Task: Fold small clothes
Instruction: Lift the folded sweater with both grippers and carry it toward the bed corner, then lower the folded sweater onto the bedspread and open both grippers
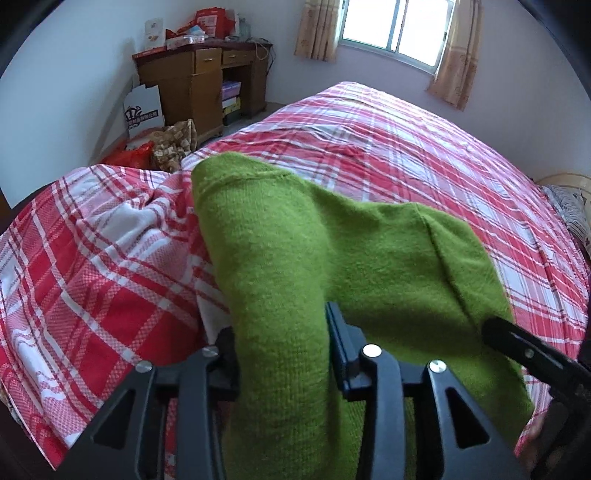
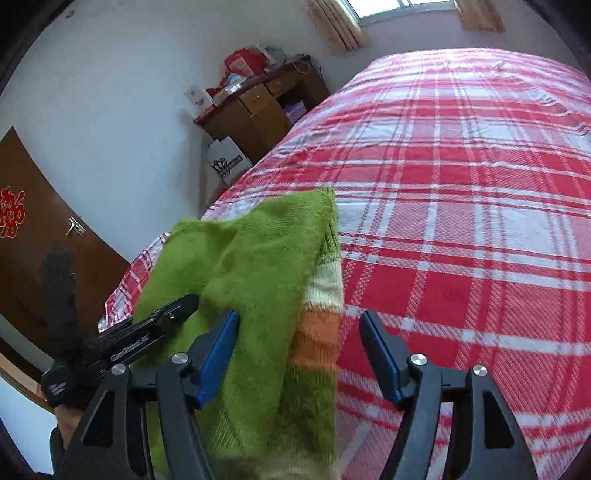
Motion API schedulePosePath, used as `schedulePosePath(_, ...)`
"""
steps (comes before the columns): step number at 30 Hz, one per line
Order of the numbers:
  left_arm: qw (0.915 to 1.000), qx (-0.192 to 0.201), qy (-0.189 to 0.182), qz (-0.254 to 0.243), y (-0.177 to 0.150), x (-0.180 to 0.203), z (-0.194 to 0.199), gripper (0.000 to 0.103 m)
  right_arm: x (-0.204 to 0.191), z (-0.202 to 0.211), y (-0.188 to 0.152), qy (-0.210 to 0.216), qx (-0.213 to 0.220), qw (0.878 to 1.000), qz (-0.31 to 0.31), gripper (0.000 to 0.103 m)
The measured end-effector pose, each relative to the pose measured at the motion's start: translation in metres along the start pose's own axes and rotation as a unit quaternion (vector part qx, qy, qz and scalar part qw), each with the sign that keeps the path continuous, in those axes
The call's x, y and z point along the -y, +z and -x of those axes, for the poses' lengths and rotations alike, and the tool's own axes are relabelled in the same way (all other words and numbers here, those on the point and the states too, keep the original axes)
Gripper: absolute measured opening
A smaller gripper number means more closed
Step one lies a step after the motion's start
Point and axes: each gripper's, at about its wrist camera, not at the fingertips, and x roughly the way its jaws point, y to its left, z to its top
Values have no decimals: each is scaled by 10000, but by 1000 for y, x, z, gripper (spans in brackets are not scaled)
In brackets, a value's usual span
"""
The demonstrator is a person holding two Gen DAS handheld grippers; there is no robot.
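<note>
1 green knitted garment [image 1: 332,251] lies bunched on 1 red-and-white checked bedspread [image 1: 424,147]; 2 grippers attend it. The left gripper [image 1: 280,350] is clamped on a thick roll of the green knit, while the right gripper [image 2: 299,354] stands wide apart, holding nothing, the cloth lying between its fingers. Only the right wrist view shows the garment's orange and cream stripes [image 2: 317,325] and 1 brown door [image 2: 33,236]; only the left shows 1 window [image 1: 395,29].

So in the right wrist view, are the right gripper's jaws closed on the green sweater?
No: the right gripper has its jaws spread wide, with the green sweater lying loose between them, clamped by neither.
</note>
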Motion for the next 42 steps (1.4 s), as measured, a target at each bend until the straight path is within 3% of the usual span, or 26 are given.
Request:
schedulePosePath(3,10000,32,55,-51,-2,1,-1,42,5,-26,4,550,-262,9977,-297,69)
schedulePosePath(8,9998,67,170,-106,-3,2,-2,43,-20,-39,4,193,-231,9991,303,69)
schedulePosePath(9,9998,64,191,-93,-3,3,-2,43,-30,-41,4,101,-312,9980,544,65)
schedulePosePath(10,9997,61,218,-88,-3,3,-2,42,-39,-42,2,133,-393,9964,745,43)
schedulePosePath(12,9997,76,205,-77,-3,3,1,37,-51,-40,0,76,-422,9949,912,38)
schedulePosePath(19,9997,245,93,4,8,0,22,32,-83,-12,5,117,-22,9918,1269,32)
schedulePosePath(28,9963,789,330,-34,48,-11,40,32,-131,-1,39,326,622,9818,1767,32)
schedulePosePath(38,9927,947,740,-136,91,-19,-19,31,-134,-57,84,124,864,9788,1854,31)
schedulePosePath(42,9941,551,935,-24,96,-27,-68,34,-106,-103,96,-189,684,9855,1541,31)
